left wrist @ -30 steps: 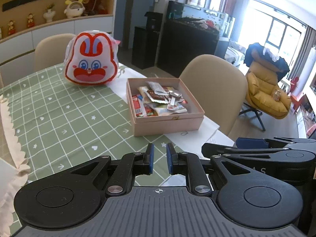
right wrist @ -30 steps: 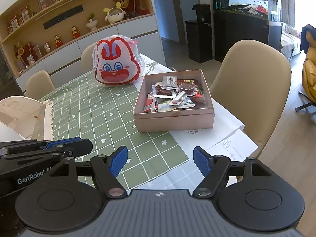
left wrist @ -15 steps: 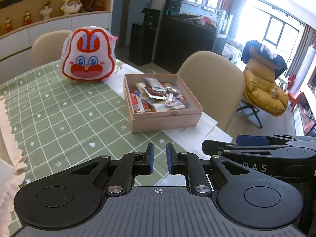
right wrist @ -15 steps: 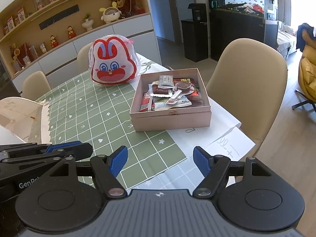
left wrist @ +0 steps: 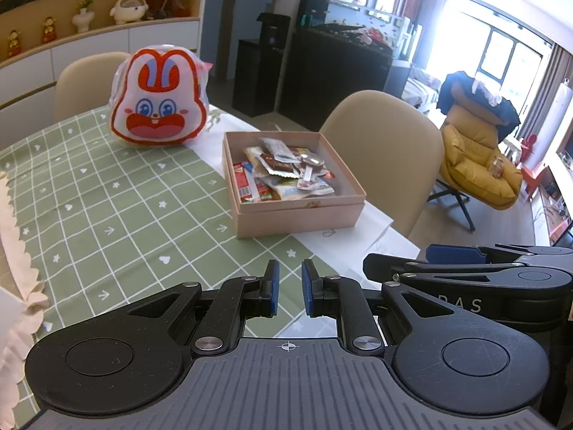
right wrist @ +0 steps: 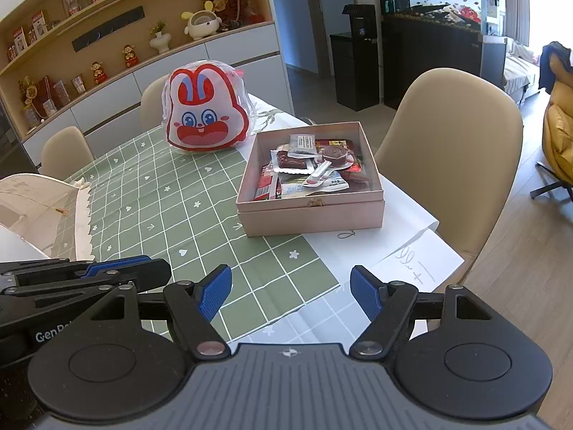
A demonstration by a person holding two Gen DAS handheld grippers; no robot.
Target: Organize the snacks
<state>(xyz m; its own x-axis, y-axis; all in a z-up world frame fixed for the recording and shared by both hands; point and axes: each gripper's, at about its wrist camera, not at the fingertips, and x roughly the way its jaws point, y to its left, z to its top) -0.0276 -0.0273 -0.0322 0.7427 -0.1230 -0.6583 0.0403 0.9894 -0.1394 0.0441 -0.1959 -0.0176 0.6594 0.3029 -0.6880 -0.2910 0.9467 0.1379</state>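
Observation:
A pink open box point(left wrist: 301, 215) point(right wrist: 311, 216) full of mixed snack packets point(left wrist: 283, 175) point(right wrist: 311, 168) stands on the green checked tablecloth point(left wrist: 107, 208) point(right wrist: 172, 200). A red and white rabbit-shaped bag point(left wrist: 159, 102) point(right wrist: 206, 109) stands upright behind it to the left. My left gripper point(left wrist: 288, 288) is nearly shut and empty, held near the table's front edge, well short of the box. My right gripper point(right wrist: 290, 292) is open and empty, beside the left one, also short of the box.
Beige chairs point(left wrist: 386, 143) point(right wrist: 454, 154) stand at the table's right side and behind it. A white paper sheet point(right wrist: 419, 259) lies at the table's near right corner. A pale scalloped cloth or lid point(right wrist: 39, 208) lies at the left. Shelves with figurines line the back wall.
Both grippers have drawn slightly back from the box and shifted a little; the box and rabbit bag have not moved. Jaw openings are unchanged.

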